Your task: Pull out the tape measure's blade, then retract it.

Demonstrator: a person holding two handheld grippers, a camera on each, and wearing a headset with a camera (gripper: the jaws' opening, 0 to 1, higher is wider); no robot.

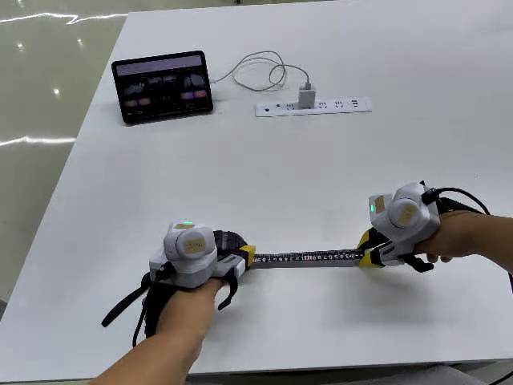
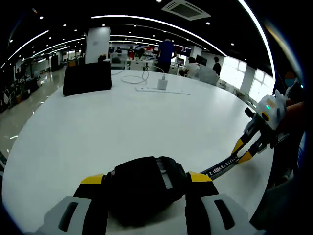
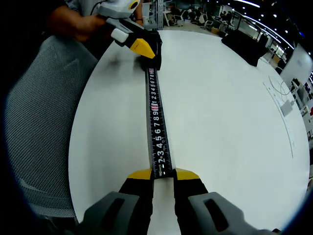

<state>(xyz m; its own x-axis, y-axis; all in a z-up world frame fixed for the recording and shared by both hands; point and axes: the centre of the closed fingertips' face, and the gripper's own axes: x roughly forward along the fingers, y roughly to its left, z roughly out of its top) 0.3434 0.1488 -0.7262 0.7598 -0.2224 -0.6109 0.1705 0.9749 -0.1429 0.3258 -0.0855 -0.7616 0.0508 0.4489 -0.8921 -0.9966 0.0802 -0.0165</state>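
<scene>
The black tape measure case (image 2: 144,188) sits on the white table, and my left gripper (image 2: 145,178) is shut on it, its yellow-tipped jaws on either side. In the head view the case (image 1: 230,243) lies at the front left in the left gripper (image 1: 237,255). The black blade (image 1: 304,258) with white numbers runs out to the right, just above the tabletop. My right gripper (image 3: 163,174) is shut on the blade's end (image 3: 160,169). The blade (image 3: 155,117) stretches straight away to the case (image 3: 151,49). In the head view the right gripper (image 1: 367,249) is at the front right.
A dark tablet (image 1: 163,86) stands at the far left of the table. A white power strip (image 1: 314,105) with a plugged charger and a looped white cable (image 1: 260,72) lies behind the middle. The table's front edge (image 1: 337,361) is near the hands. A mesh chair (image 3: 44,122) is beside the table.
</scene>
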